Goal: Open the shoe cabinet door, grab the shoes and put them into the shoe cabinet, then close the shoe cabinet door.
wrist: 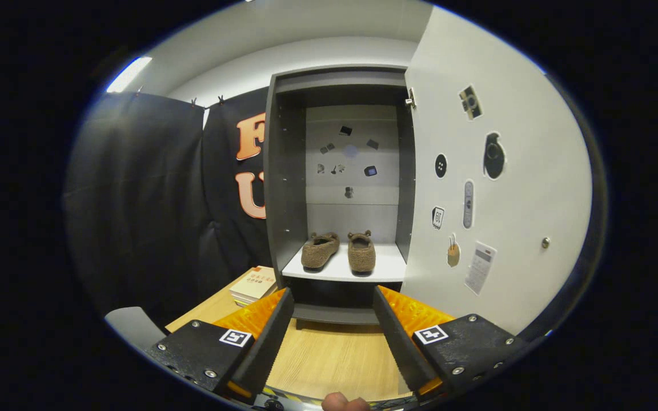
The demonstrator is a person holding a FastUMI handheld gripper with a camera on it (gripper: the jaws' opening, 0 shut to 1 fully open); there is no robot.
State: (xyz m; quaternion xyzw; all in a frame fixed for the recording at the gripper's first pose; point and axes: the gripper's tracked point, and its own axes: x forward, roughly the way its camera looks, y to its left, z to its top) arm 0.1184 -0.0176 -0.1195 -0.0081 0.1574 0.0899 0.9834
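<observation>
Fingers (272, 337) of the gripper (333, 297) are spreading wide and empty, two shoes (337, 251) sitting beyond them inside one open shoe cabinet (283, 171).

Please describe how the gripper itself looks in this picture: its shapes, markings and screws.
The gripper has two long flat fingers with toothed inner edges. Each is fixed to a dark block with silver screws and a square black-and-white marker. A fingertip of the person's hand shows below.
</observation>
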